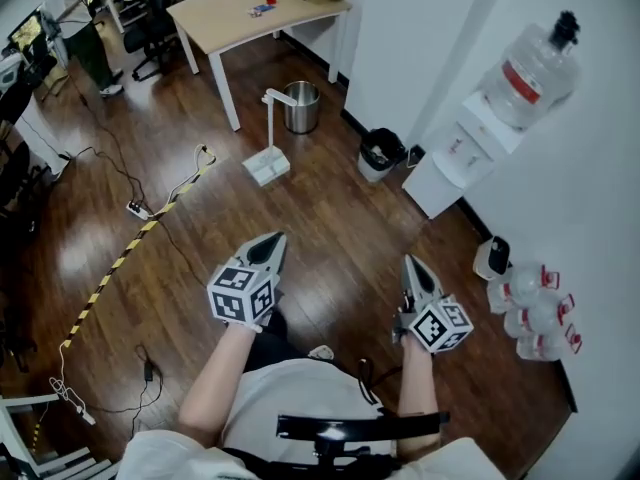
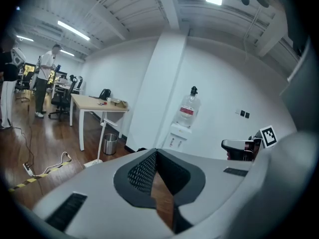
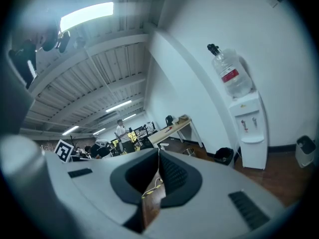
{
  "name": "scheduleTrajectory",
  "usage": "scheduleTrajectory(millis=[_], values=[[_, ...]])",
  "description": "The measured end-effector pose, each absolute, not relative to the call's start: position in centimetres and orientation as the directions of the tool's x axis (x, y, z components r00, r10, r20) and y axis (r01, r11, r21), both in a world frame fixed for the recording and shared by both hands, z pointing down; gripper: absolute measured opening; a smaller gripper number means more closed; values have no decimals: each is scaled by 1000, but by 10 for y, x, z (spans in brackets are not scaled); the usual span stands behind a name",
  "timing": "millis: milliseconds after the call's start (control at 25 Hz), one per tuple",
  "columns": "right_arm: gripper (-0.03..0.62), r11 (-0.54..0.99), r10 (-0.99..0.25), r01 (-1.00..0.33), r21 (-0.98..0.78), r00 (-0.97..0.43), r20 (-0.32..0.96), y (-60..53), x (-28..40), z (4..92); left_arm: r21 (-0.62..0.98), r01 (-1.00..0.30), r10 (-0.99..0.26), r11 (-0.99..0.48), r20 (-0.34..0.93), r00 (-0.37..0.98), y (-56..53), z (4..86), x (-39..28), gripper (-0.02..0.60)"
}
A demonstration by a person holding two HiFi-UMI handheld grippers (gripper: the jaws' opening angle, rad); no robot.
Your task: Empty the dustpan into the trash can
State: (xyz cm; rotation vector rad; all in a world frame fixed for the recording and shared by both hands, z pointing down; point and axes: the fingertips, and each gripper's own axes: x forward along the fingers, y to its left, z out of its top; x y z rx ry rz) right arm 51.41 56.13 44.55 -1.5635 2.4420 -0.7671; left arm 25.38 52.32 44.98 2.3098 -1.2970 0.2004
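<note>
Two bins sit in range, so the biggest risk is dumping into the wrong one. The steel bin [image 1: 301, 106] is by the counter [image 1: 262, 13] leg at 12 o'clock, and the black trash can [image 1: 381, 153] is against the wall [image 1: 420, 28] at 1 o'clock.

Next risk: the dustpan [image 1: 267, 165] looks top-heavy, with a tall thin handle [image 1: 269, 128] upright over a small pan. A low or off-centre grab would likely swing it and spill on the lift.

Smaller risk: the loose cable [image 1: 188, 178] at 10 o'clock of the pan could snag feet.

Left claw [image 1: 272, 243] and right claw [image 1: 411, 265] are both pinched together with nothing between them, well apart from the pan.

The dustpan is white, on the wood floor [image 1: 330, 238] at 12 o'clock, near the steel bin at its 7 o'clock. Its contents are too small to tell.
</note>
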Motion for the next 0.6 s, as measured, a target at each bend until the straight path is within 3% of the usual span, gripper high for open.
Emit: scheduleTrajectory(millis=[600], values=[[279, 367, -856, -824, -432, -481, 189, 411, 367, 452, 380, -837, -773, -394, 356, 525, 394, 471, 121, -10]])
